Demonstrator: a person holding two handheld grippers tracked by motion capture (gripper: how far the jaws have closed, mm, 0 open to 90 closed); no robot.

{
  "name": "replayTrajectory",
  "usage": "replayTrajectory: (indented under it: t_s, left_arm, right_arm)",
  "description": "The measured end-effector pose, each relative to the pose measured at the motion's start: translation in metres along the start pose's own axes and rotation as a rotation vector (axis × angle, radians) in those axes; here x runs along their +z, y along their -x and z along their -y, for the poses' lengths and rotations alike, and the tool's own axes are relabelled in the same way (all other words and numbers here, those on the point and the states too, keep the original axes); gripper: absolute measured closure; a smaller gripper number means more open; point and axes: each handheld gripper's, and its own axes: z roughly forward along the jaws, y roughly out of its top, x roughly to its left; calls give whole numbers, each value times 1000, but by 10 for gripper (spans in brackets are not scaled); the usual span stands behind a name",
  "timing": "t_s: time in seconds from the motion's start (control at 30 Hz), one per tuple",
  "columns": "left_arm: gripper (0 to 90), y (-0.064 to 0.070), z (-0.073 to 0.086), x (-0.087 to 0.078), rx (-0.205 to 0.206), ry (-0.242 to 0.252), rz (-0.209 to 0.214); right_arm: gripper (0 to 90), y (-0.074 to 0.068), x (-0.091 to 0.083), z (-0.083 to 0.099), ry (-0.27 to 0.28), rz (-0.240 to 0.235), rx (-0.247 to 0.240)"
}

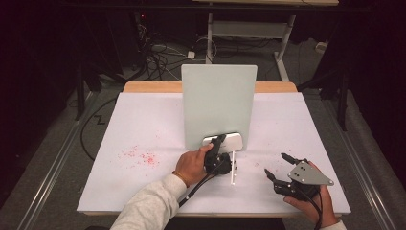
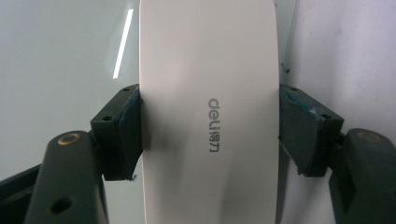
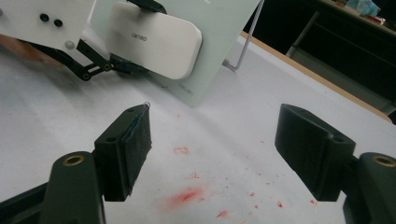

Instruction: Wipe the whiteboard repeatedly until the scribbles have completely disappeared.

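A pale green-white board [image 1: 219,103] stands upright on the white table [image 1: 143,120]. A white eraser [image 1: 234,140] marked "deli" lies flat against the board's lower edge. My left gripper [image 1: 221,143] is shut on the eraser [image 2: 208,116], one pad on each long side, with the board [image 2: 60,70] behind it. My right gripper [image 1: 275,164] hovers low at the front right, open, with nothing between its jaws. In the right gripper view [image 3: 224,149] it looks toward the eraser [image 3: 156,39] and the board [image 3: 219,42].
Red specks [image 1: 139,157] dot the table left of the board, and red smears [image 3: 187,196] lie under the right gripper. A wire stand [image 1: 233,167] props the board from the front. Desk legs and cables stand on the floor beyond the table's far edge.
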Motion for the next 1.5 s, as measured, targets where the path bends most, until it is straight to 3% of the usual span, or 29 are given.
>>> replayTrajectory:
  t_s: [0.23,0.63,0.73,0.93,1.03,1.23,1.5]
  left_arm:
    - [291,-2,20,-6,8,-25,0]
    - [291,-10,40,-13,-29,-44,-3]
    - [290,-16,44,-17,-112,-29,19]
    - [291,-44,63,-39,-301,39,64]
    - [291,-52,74,-47,-364,40,84]
    - [290,-61,87,-58,-473,53,148]
    - [291,-67,106,-76,-544,60,194]
  right_arm:
    - [273,1,1,0,-2,3,-1]
    - [273,-1,1,0,-6,0,-8]
    - [274,-2,1,0,-4,-3,-7]
    - [273,-2,2,0,-6,-7,-4]
    - [273,-3,2,0,-7,-9,-10]
    - [273,-5,3,-1,-9,-13,-15]
    - [273,-5,4,-1,-11,-17,-15]
